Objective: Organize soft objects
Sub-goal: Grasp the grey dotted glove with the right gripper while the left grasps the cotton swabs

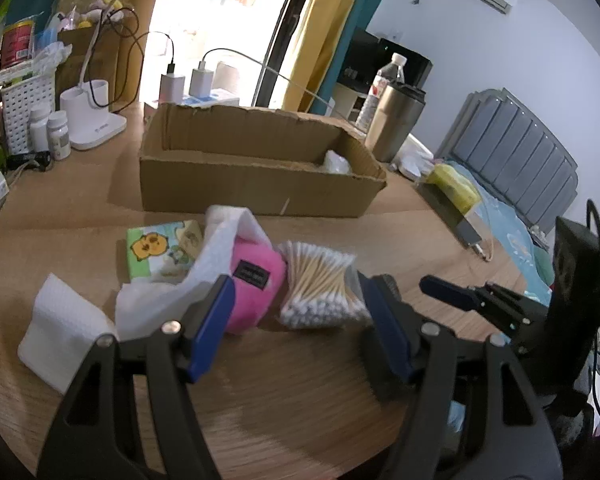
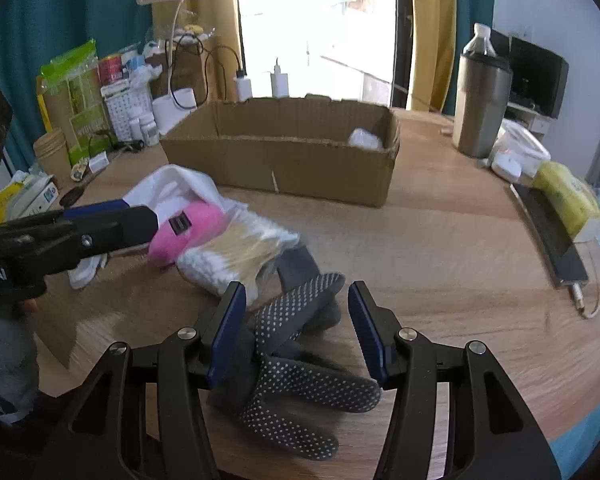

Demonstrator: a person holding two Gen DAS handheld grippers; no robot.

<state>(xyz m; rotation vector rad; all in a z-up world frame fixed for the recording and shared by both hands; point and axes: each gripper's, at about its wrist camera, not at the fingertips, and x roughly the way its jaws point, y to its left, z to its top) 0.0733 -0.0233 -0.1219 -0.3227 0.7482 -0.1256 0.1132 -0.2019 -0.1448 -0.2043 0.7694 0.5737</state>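
Barely begun: brown cardboard box (image 2: pixel 284 152) holds one white item.
Pink plush pouch (image 1: pixel 256 284), swab pack (image 1: pixel 316 284), dotted grey gloves (image 2: pixel 300 360) w/ both grippers (image 1: pixel 296 312) (image 2: pixel 296 320) apart, empty.

My left gripper (image 1: pixel 296 304) and my right gripper (image 2: pixel 296 328) both tilt downward, jaws apart, gripping nothing.
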